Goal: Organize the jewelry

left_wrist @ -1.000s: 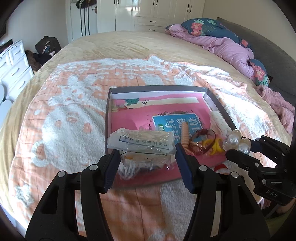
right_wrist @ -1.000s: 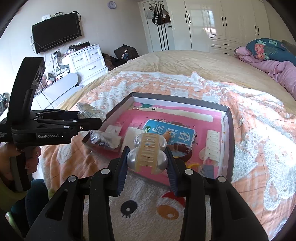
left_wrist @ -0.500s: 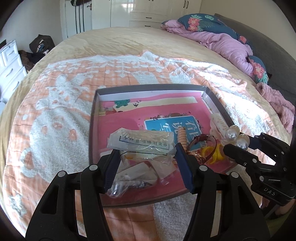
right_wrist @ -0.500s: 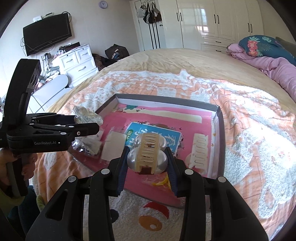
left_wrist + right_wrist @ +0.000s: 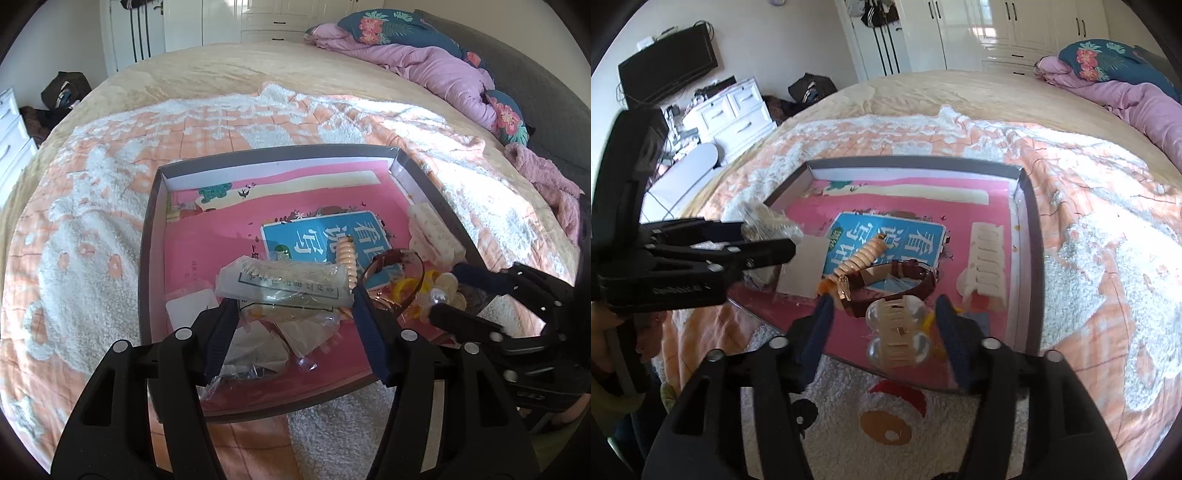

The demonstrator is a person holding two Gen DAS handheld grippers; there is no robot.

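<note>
2 handheld grippers are shown over a shallow grey tray (image 5: 1030,258) set on a peach-and-white blanket (image 5: 1089,221). The right gripper (image 5: 885,306) is seen with its jaws spread, having just been opening. A cream claw clip with pearl-like balls (image 5: 897,332) lies loose between them, clear of both pads. It sits directly ahead of the tongs over the tray's near edge, its long axis running away from the camera, in line with the fingers. It appears to have been let go into the tray, so the right hand is judged the nearer should it need nudging further in.

The left gripper (image 5: 291,302) is seen pinching a clear packet (image 5: 280,280) crosswise at its tips, above the tray's left part; this item is judged next to be set down.

Already gathered inside the tray are a brown-strapped watch (image 5: 897,273), a peach ribbed band (image 5: 862,254) beside it, a white card (image 5: 805,266), some yellow rings (image 5: 406,288) and a 2nd cream clip (image 5: 986,258) lying lengthwise near the right wall.
</note>
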